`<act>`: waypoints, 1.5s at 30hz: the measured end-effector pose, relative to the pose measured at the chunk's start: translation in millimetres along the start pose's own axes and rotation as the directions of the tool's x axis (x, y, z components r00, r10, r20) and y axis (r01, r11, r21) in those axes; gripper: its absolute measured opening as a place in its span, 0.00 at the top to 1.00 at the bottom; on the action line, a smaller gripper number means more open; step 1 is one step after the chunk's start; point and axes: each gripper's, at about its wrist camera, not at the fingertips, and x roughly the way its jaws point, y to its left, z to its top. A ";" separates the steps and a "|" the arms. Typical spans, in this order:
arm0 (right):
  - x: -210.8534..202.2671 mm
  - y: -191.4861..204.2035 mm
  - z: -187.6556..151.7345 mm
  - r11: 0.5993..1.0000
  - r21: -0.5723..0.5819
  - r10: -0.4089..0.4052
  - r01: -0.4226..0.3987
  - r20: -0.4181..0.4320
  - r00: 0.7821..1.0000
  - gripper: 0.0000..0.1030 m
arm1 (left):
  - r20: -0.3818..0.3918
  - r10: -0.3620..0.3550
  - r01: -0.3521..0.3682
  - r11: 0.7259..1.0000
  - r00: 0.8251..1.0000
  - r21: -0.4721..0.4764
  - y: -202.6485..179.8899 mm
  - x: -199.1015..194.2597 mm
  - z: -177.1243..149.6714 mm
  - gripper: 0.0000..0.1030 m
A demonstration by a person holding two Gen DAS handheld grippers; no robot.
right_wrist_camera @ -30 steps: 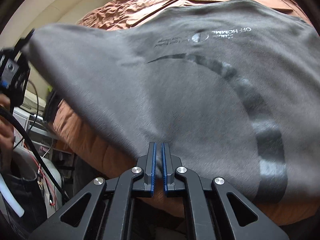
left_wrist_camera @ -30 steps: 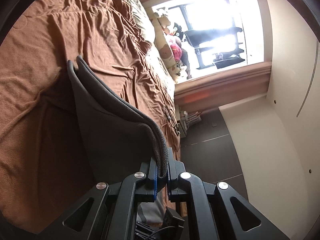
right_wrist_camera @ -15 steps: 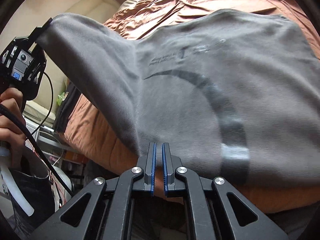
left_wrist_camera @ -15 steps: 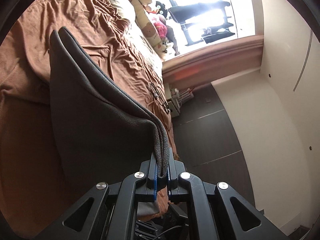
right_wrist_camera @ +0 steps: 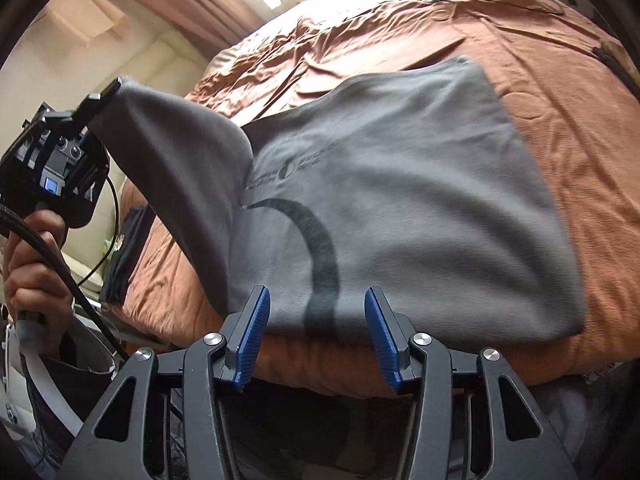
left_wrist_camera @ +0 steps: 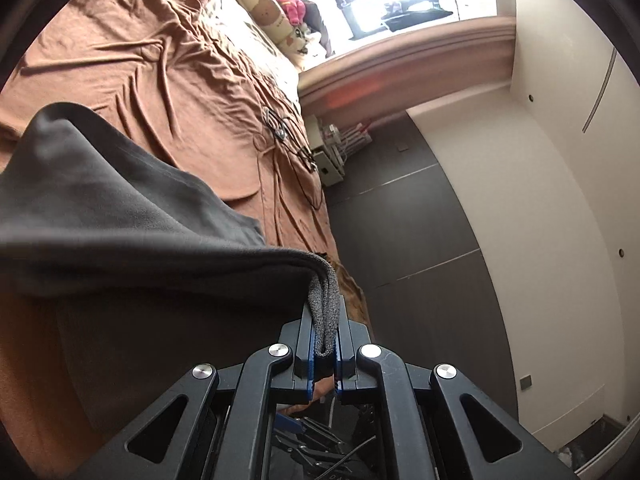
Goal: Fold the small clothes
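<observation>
Left wrist view: the left hand-held gripper [left_wrist_camera: 325,350] has its blue-padded fingers pressed together on a folded edge of the grey T-shirt [left_wrist_camera: 120,216], pinching a doubled layer of the knit that stands up between the pads. From that pinch the cloth drapes away to the left over the brown bedspread [left_wrist_camera: 168,80], lifted clear of it near the fingers. Beyond lie a cable on the bed and pillows and soft toys [left_wrist_camera: 276,12] under the bright window.

Right wrist view: the right hand-held gripper [right_wrist_camera: 318,334] is spread wide, its blue pads [right_wrist_camera: 254,334] holding nothing and hanging just short of the near hem of the grey T-shirt [right_wrist_camera: 420,208]. Most of the shirt lies flat on the brown bedspread [right_wrist_camera: 580,128], print side up with a dark curved stripe. Its left corner is raised in a peak by the left hand-held gripper [right_wrist_camera: 96,100], gripped in a person's hand [right_wrist_camera: 34,264].
</observation>
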 end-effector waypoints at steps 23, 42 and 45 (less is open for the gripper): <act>-74.8 -74.0 -28.0 0.987 0.153 -0.065 0.056 0.054 0.996 0.54 | -0.303 0.047 -0.042 0.999 0.952 0.022 1.2 134.1 -75.5 0.94; -65.0 -75.5 -26.3 0.988 0.150 -0.046 0.043 0.017 0.999 0.54 | -0.374 0.123 -0.145 0.989 0.919 -0.032 41.9 148.4 -88.2 0.23; -57.9 -67.6 -22.0 0.992 0.121 -0.021 0.018 0.020 1.000 0.54 | -0.327 0.160 -0.185 0.982 0.931 -0.046 53.6 125.2 -74.2 0.22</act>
